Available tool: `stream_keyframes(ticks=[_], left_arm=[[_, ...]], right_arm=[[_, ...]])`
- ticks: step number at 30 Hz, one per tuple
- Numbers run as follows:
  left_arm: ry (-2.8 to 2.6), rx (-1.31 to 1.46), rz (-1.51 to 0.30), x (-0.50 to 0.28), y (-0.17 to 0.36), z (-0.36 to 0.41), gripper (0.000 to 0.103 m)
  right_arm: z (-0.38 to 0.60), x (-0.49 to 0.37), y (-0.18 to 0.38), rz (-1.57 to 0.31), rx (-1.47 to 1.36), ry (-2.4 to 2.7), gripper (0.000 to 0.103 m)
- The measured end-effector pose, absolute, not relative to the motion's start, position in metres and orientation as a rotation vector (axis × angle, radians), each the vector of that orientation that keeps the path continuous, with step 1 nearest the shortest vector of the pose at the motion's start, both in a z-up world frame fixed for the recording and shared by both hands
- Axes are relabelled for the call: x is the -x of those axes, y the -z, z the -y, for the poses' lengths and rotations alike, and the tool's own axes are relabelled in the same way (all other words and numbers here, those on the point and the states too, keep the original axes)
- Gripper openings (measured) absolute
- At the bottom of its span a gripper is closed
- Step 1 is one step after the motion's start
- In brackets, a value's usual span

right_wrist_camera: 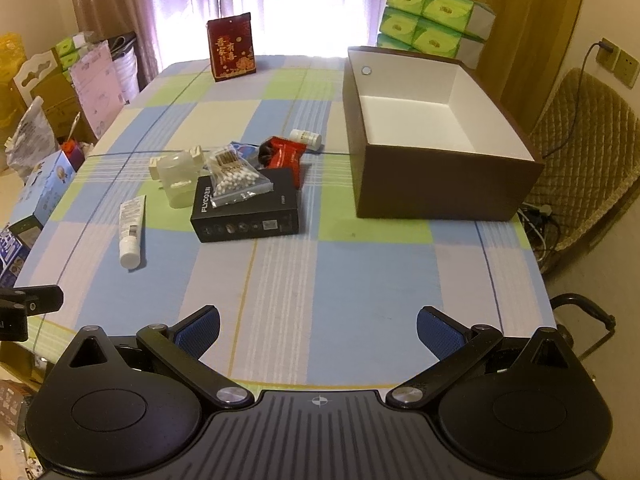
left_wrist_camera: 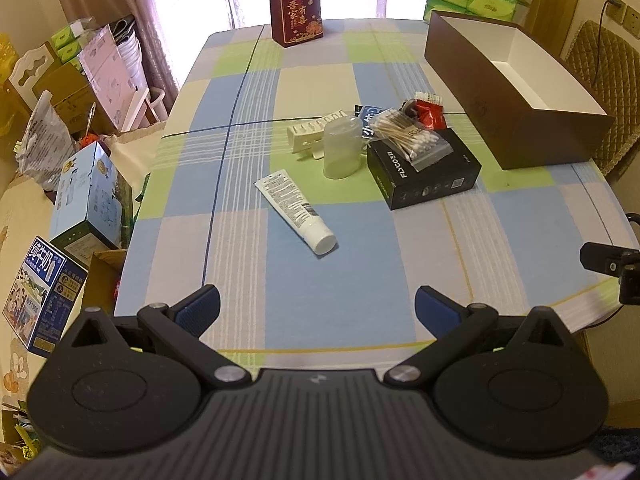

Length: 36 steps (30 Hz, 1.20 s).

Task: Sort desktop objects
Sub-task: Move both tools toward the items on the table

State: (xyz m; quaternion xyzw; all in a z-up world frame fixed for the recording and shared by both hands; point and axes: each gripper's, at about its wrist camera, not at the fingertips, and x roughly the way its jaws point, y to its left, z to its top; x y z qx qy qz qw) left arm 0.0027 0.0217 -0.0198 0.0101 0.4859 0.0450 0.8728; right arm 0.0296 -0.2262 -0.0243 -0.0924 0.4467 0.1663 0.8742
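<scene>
Checked cloth in blue, green and cream covers the table [right_wrist_camera: 360, 272], and everything to be sorted sits on it. Largest is the brown box [right_wrist_camera: 436, 184] at the right, open-topped and empty – presumably the place the clutter goes. Next comes the black carton [right_wrist_camera: 246, 212] lying flat, with a bag of cotton swabs [right_wrist_camera: 236, 178] resting on top, so the bag likely has to come off first. A translucent cup [left_wrist_camera: 340, 148] stands beside it, crowding a white rack [left_wrist_camera: 310, 132]. The white tube [left_wrist_camera: 296, 210] lies apart and unobstructed – the easiest pick. A red packet [right_wrist_camera: 286, 152] and small white bottle [right_wrist_camera: 306, 138] sit behind. The left gripper [left_wrist_camera: 318, 312] and right gripper [right_wrist_camera: 318, 330] both hover at the near edge, jaws spread wide, holding nothing.
</scene>
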Motion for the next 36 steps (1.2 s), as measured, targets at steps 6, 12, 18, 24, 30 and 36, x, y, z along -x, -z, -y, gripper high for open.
stream_keyframes(ticks=[6, 12, 18, 24, 30, 36], left_arm=[[-0.094, -0.02, -1.023, -0.003, 0.021, -0.024, 0.102], [-0.093, -0.021, -1.025, -0.005, 0.022, -0.023, 0.102], [-0.101, -0.011, -1.031, -0.009, 0.023, -0.021, 0.102], [-0.137, 0.016, -1.049, -0.015, 0.025, -0.019, 0.102], [-0.186, 0.04, -1.06, -0.024, 0.028, -0.012, 0.102], [-0.224, 0.063, -1.061, -0.042, 0.029, 0.009, 0.102]], right_arm=[[0.222, -0.03, 0.025, -0.934, 0.197, -0.356, 0.101], [0.22, -0.031, 0.024, -0.93, 0.202, -0.368, 0.101], [0.22, -0.039, 0.025, -0.928, 0.205, -0.397, 0.101], [0.219, -0.054, 0.028, -0.932, 0.196, -0.48, 0.101], [0.222, -0.075, 0.037, -0.933, 0.215, -0.544, 0.101], [0.241, -0.1, 0.037, -0.914, 0.219, -0.632, 0.101]])
